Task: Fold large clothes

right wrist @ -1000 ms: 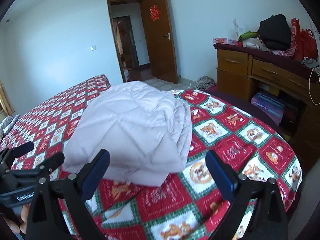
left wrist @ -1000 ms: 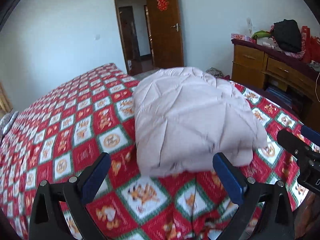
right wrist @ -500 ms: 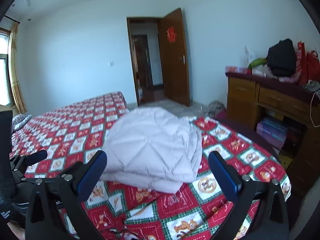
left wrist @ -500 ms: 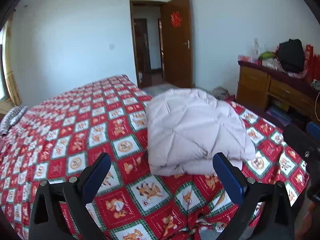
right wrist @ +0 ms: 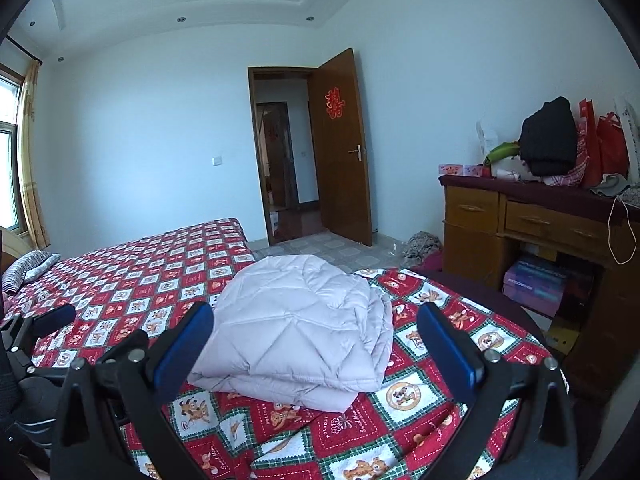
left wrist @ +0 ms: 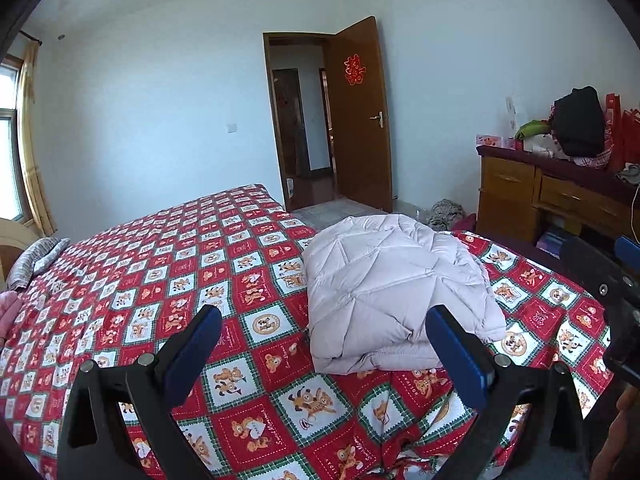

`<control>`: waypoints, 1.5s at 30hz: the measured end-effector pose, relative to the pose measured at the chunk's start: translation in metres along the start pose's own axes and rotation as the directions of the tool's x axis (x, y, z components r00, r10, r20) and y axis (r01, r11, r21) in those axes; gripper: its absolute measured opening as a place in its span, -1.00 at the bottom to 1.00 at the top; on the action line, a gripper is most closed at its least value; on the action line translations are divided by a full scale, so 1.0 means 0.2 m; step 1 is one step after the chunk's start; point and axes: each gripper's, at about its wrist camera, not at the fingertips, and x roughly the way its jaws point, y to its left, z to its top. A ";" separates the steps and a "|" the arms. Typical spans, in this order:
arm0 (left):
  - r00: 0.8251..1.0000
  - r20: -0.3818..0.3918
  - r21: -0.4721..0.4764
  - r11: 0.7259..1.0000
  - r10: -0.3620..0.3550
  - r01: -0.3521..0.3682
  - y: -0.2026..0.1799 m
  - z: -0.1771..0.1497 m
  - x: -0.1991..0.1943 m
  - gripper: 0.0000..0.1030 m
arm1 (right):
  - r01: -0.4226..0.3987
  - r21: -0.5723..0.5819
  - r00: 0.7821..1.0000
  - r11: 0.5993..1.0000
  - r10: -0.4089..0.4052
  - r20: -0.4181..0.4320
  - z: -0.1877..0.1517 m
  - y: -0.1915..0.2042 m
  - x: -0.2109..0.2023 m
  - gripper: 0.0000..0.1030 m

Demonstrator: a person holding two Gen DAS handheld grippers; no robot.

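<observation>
Puffy quilted jacket [left wrist: 396, 292] folded on checked bedspread [left wrist: 160, 280]; both tongs [left wrist: 324, 344] [right wrist: 316, 340] spread, empty

Pale lilac quilted puffer jacket [left wrist: 396, 292]: soft padded cloth, slight sheen, diamond stitching. Red-and-white checked cartoon bedsheet [left wrist: 168, 272]: matt printed woven cloth, wrinkled at the near edge. Both grippers' fingers [right wrist: 182, 350]: blue pads, matt, on black matt plastic arms with bare metal screws. Brown wooden desk [right wrist: 532, 216]: varnished, semi-gloss. Door [left wrist: 360, 116]: glossy wood.

Jacket: pale quilted jacket [left wrist: 396, 292] lies folded on the red checked bedspread [left wrist: 168, 280].
Left gripper [left wrist: 324, 344]: fingers wide apart, holding nothing.
</observation>
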 end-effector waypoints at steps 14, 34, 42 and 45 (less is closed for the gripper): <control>1.000 0.006 -0.016 1.000 0.000 0.000 0.01 0.00 -0.01 0.98 | -0.015 0.001 1.000 1.000 0.015 0.006 0.00 -0.01 -0.01 1.00; 0.999 0.029 -0.023 1.000 0.014 -0.014 0.02 0.01 -0.02 0.98 | -0.008 0.001 1.000 1.000 0.008 0.020 0.02 -0.01 -0.02 1.00; 0.999 0.038 -0.018 1.000 0.024 -0.023 0.02 0.02 -0.02 0.98 | -0.001 -0.002 1.000 1.000 0.001 0.030 0.01 -0.01 -0.03 1.00; 0.999 0.041 -0.015 1.000 0.022 -0.022 0.02 0.02 -0.02 0.98 | 0.000 -0.001 1.000 1.000 0.000 0.030 0.01 -0.01 -0.03 1.00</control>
